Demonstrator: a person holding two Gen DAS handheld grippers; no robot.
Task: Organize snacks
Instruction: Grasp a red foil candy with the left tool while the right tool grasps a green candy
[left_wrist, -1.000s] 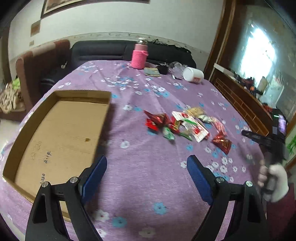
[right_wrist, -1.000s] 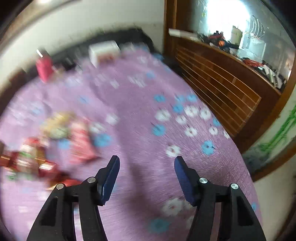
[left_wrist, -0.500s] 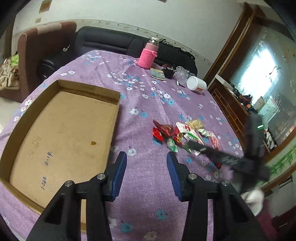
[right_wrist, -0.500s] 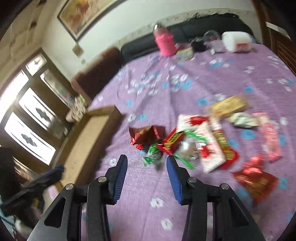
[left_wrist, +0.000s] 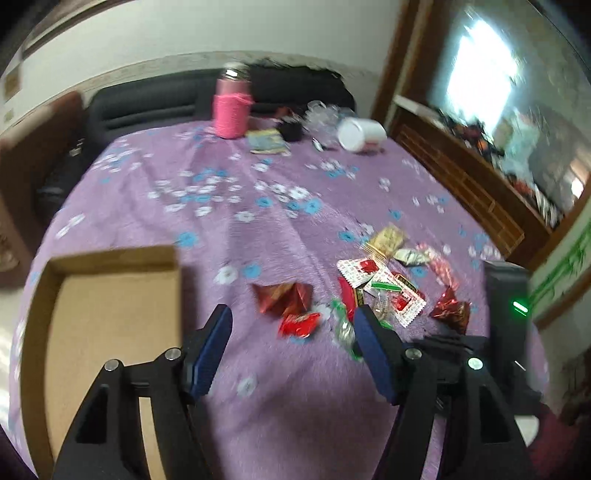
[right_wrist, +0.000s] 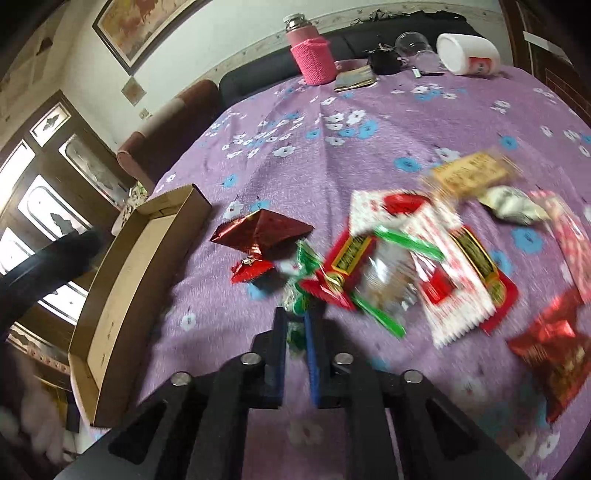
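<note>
Several snack packets lie piled on the purple flowered cloth (left_wrist: 258, 184). Among them are a red foil pyramid pack (right_wrist: 266, 230), a white-and-red packet (right_wrist: 436, 258) and a tan packet (right_wrist: 465, 175). My right gripper (right_wrist: 297, 328) is shut on a green-and-white wrapped candy (right_wrist: 299, 291) at the pile's near edge. My left gripper (left_wrist: 293, 350) hovers just short of a small red candy (left_wrist: 299, 323); its jaws are opening, with only cloth between them. An empty cardboard tray (left_wrist: 110, 332) lies to the left, and its long side (right_wrist: 122, 277) shows in the right wrist view.
At the table's far edge stand a pink-sleeved bottle (left_wrist: 232, 110), a tipped white jar (left_wrist: 360, 134), a glass and small items. A dark sofa is behind the table, a wooden cabinet (left_wrist: 461, 177) to the right. Bare cloth lies between tray and pile.
My right gripper swung left over the snack pile, dropped and closed on the green candy. My left gripper moved right from the tray toward the pile, narrowing and then widening.
</note>
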